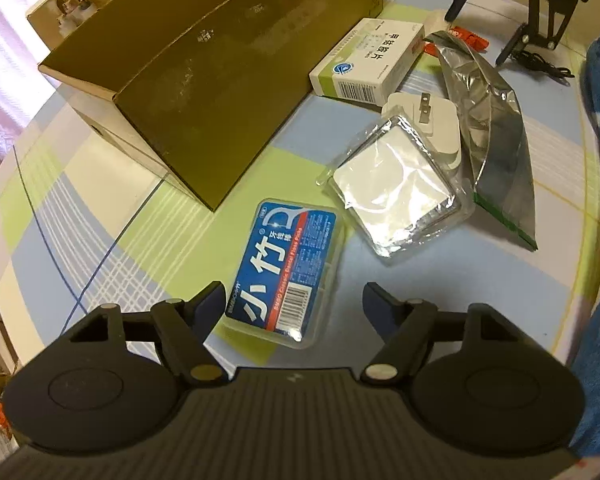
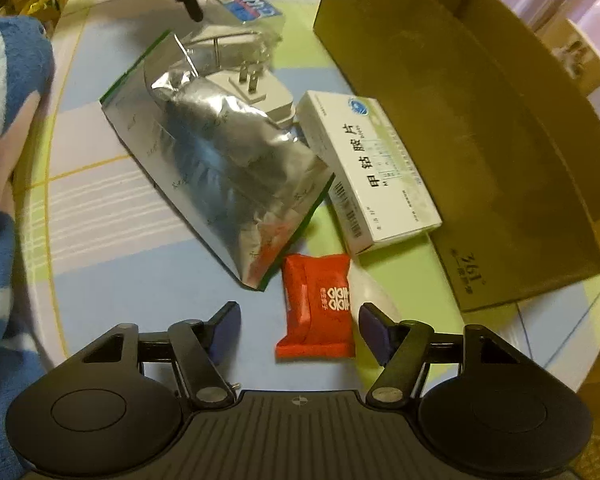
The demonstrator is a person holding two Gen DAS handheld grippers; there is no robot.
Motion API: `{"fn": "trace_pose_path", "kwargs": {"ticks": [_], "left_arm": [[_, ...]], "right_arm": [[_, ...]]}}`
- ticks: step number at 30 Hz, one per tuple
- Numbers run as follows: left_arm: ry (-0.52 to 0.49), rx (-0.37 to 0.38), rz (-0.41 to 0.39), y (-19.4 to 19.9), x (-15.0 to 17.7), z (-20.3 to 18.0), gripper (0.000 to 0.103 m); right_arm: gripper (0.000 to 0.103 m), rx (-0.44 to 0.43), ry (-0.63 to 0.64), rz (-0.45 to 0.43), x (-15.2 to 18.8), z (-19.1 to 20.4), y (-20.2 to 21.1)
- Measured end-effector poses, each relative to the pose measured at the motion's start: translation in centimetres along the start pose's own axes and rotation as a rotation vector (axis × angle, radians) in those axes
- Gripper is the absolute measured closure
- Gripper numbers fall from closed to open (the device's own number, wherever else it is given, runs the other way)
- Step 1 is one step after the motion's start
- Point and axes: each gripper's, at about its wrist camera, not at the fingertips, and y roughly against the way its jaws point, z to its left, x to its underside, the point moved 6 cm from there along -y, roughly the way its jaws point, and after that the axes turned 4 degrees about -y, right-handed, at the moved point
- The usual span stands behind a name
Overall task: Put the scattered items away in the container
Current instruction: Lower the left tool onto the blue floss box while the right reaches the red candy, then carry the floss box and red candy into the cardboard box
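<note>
Left gripper (image 1: 294, 300): jaws apart astride the floss box (image 1: 287, 276), lower centre; not gripping
Right gripper (image 2: 300, 326): jaws apart around the red packet (image 2: 318, 308); untouched
Cardboard box (image 2: 480, 128): upper right; empty

— What is written on the clear plastic case with the blue label (image 1: 286, 276)?

— Big white characters "小竹", and a barcode below; the small print I cannot read.

— And the white cardboard medicine box (image 2: 370, 172)?

— It says "甲钴胺片" in dark characters, with a round blue logo and a barcode.

— Anything else?

— The red foil sachet (image 2: 320, 306) has a white "囍" sign. The brown cardboard box (image 2: 472, 128) has a printed mark, unclear.
</note>
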Motion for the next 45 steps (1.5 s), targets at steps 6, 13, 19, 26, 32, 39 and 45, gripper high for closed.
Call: {"fn": "trace_pose_path", "kwargs": {"ticks": [6,13,19,26,32,39,45], "left_arm": [[0.012,0.025,0.002,-0.6,-0.2,0.9,0.032],[0.024,0.065,0.01,-1.5,-0.6,1.5,0.038],[0.025,0.076,0.03,-1.8,-0.8,1.5,0.05],[0.055,0.054,0.046,-1.0,-0.5,-0.1,0.051],[0.123,-0.009,0.043,0.6,-0.1,-1.1,0.051],[0.259,-0.054,0.013,2.9,0.6,-1.5,0.052],[0.406,-0.072,-0.046,5.4,0.5,-1.2,0.052]], "right_arm": [[0.05,-0.04,-0.058,-0.019,-0.6,-1.2,-0.4],[0.072,-0.052,-0.096,-0.018,-0.8,-1.1,-0.1],[0.074,-0.055,-0.076,-0.019,-0.6,0.0,0.3],[0.075,-0.029,-0.125,-0.026,0.4,0.9,1.4],[0.075,0.034,-0.243,-0.046,1.4,0.4,3.0],[0.075,0.063,-0.375,-0.083,2.3,0.6,4.8],[0.075,0.069,-0.479,-0.142,2.2,0.6,6.7]]}}
